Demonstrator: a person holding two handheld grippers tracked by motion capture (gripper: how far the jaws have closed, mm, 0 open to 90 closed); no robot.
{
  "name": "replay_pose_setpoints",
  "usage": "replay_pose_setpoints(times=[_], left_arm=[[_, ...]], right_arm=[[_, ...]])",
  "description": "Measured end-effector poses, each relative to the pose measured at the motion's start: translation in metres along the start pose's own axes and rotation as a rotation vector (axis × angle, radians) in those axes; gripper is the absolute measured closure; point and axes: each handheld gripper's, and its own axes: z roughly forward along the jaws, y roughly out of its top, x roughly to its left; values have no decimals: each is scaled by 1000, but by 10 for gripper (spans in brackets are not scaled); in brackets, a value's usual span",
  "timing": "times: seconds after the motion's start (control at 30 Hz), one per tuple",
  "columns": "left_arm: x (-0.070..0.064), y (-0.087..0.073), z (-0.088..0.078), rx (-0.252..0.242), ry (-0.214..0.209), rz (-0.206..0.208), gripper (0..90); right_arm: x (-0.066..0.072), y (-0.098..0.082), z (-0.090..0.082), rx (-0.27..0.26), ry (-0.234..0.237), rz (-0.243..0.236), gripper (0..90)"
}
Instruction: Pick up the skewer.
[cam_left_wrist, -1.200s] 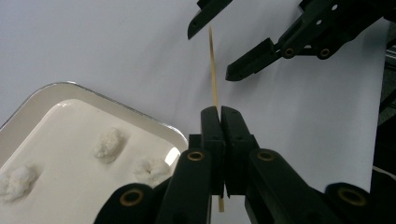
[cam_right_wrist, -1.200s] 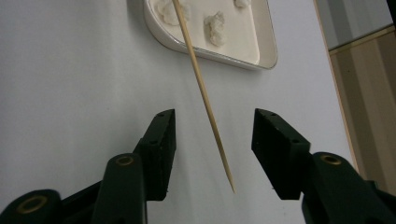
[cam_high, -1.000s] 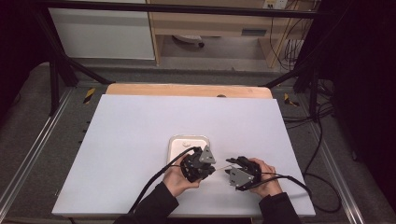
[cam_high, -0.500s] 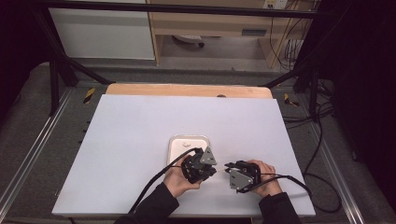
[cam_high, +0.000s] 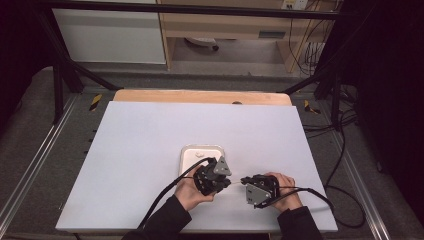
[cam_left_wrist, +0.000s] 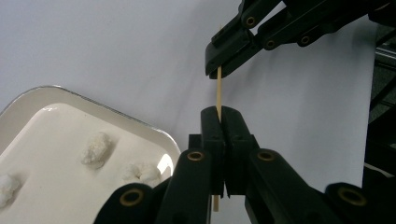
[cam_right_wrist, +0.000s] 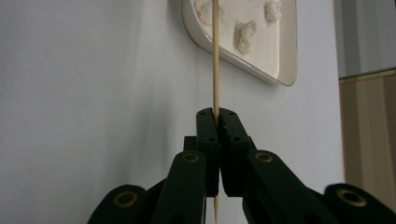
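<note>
A thin wooden stick (cam_left_wrist: 218, 88) spans between both grippers, just above the white table. My left gripper (cam_left_wrist: 218, 112) is shut on one end of the stick. My right gripper (cam_left_wrist: 219, 70) pinches it a little farther along. In the right gripper view my right gripper (cam_right_wrist: 215, 113) is shut on the stick (cam_right_wrist: 215, 56), which runs up past the white tray (cam_right_wrist: 275, 51). From above, the left gripper (cam_high: 227, 181) and right gripper (cam_high: 244, 180) face each other tip to tip, just in front of the tray (cam_high: 196, 161).
The tray (cam_left_wrist: 51, 126) holds several small white fluffy lumps (cam_left_wrist: 95, 148), also seen as lumps (cam_right_wrist: 243, 36). Black cables trail from both grippers toward the near table edge. A wooden strip (cam_high: 200, 96) borders the far side of the table.
Both hands have shifted only slightly near the front of the table. The stick stays held between the two shut grippers.
</note>
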Motion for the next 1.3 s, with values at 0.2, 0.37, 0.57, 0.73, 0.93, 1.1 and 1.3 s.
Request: replay_pose_setpoints(times=[0.2,0.37,0.57,0.73,0.93,1.1,1.3], left_arm=[[2,0,1,12,2,-2,872],[7,2,0,66,24,-21,716],[10,6,7,165,1,-7,692],[7,11,15,225,-21,19,780],[4,13,20,255,-28,49,873],[0,13,22,266,-13,72,885],[-2,12,19,239,-2,79,887]], right_arm=[[0,2,0,12,12,-11,894],[0,3,1,33,15,-21,894],[0,4,2,45,20,-32,893],[0,4,2,52,21,-41,894],[0,5,1,52,18,-57,893],[0,6,1,58,20,-66,893],[0,6,-1,52,11,-55,889]])
